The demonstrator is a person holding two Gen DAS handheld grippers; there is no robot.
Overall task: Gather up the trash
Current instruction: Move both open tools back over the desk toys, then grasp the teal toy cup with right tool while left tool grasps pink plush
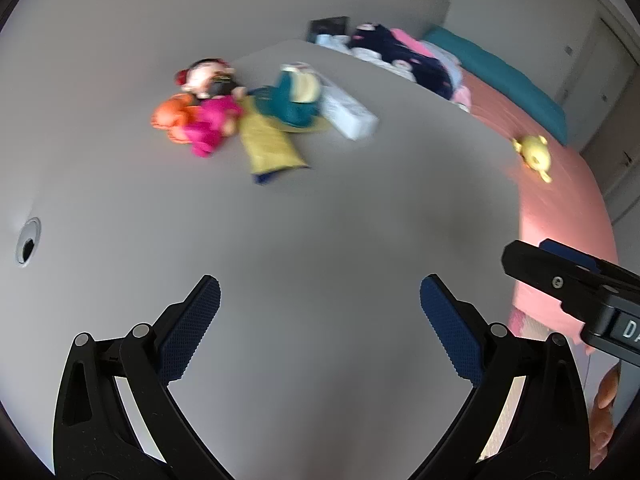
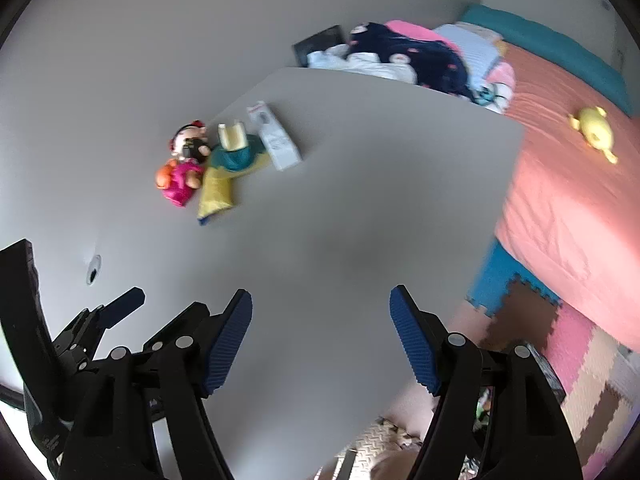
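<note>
While both my claws, left gripper and right gripper, hang spread and empty, nothing is gathered. Yellow wrapper and white box lie clustered mid-left on the grey table, so I judge them my targets.

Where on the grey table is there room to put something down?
The near half of the grey table is bare, from the grippers up to the yellow wrapper. The far left corner is crowded: doll, wrapper, white box.

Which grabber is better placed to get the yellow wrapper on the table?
Probably left. Both grippers, left gripper and right gripper, are open and empty, but the yellow wrapper sits more nearly ahead of the left.
</note>
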